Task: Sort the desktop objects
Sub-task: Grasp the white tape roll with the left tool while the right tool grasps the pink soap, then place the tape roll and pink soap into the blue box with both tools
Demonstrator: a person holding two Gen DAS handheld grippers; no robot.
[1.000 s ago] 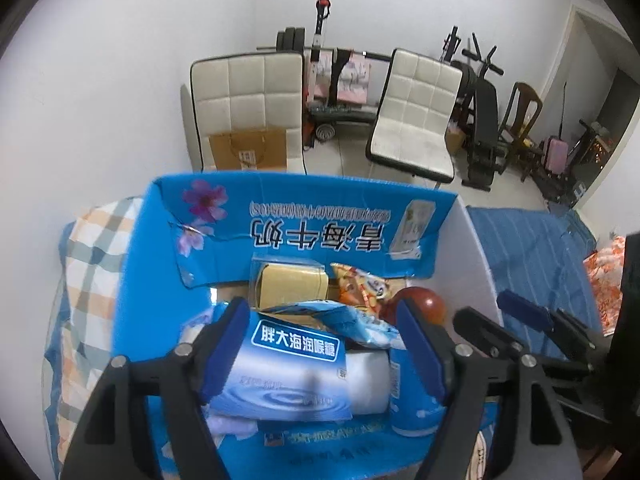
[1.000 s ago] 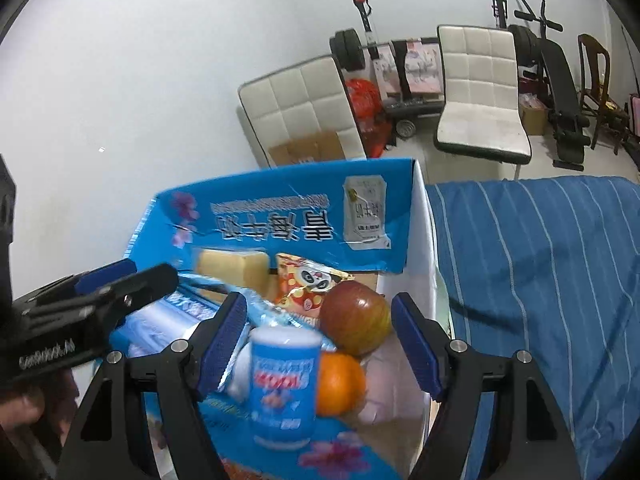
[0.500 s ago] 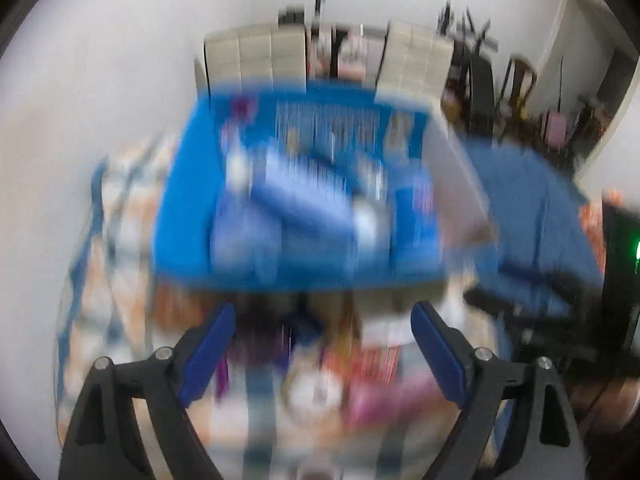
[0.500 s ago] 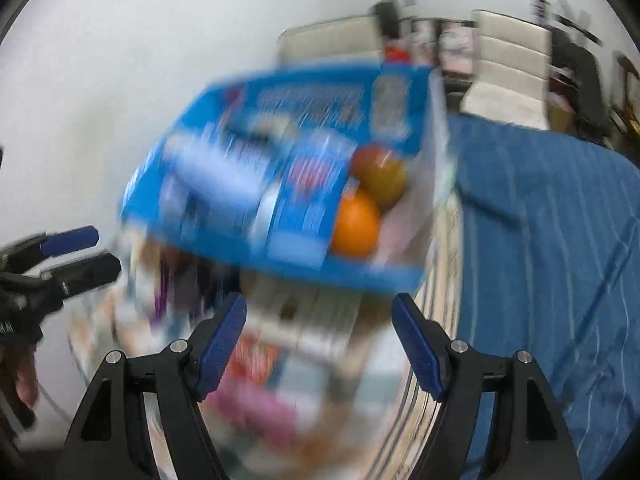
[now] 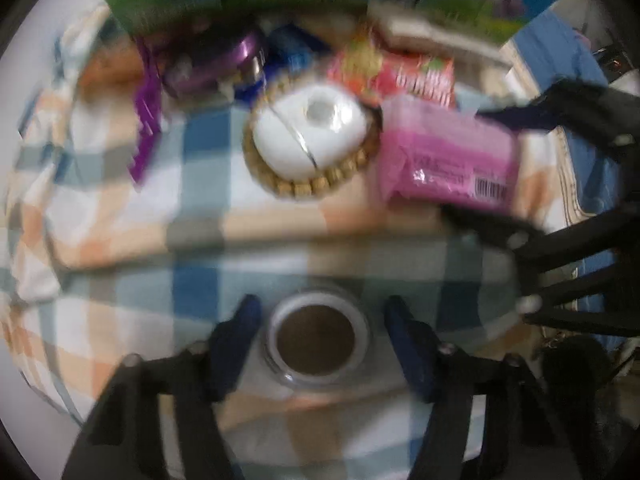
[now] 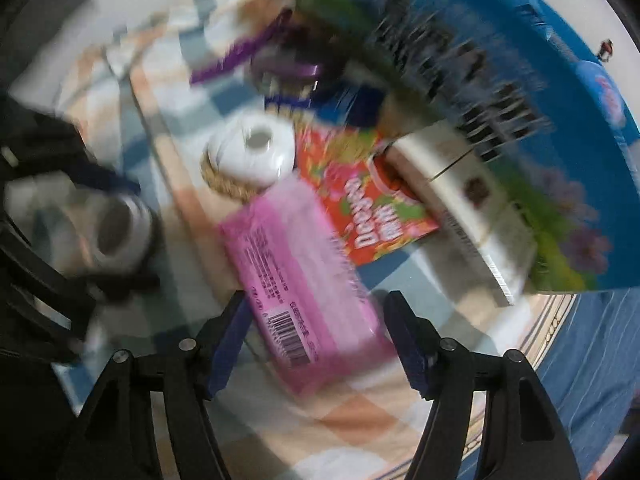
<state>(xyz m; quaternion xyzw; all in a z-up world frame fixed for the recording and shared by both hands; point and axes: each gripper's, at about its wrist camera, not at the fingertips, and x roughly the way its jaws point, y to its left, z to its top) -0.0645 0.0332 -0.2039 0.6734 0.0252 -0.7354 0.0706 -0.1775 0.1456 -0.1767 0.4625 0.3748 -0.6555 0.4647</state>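
A checked cloth (image 5: 200,236) covers the counter; beside it on the right, a blue striped bedspread (image 6: 592,360).

Checked cloth (image 5: 200,216) covers the worktop, matt, woven. Pink pack (image 6: 304,280) is glossy plastic film; red snack bag (image 6: 372,204) glossy too. Jar (image 5: 316,338) looks clear and shiny. Blue box (image 6: 520,60) is printed cardboard. Woven coaster (image 5: 320,184) is rough.
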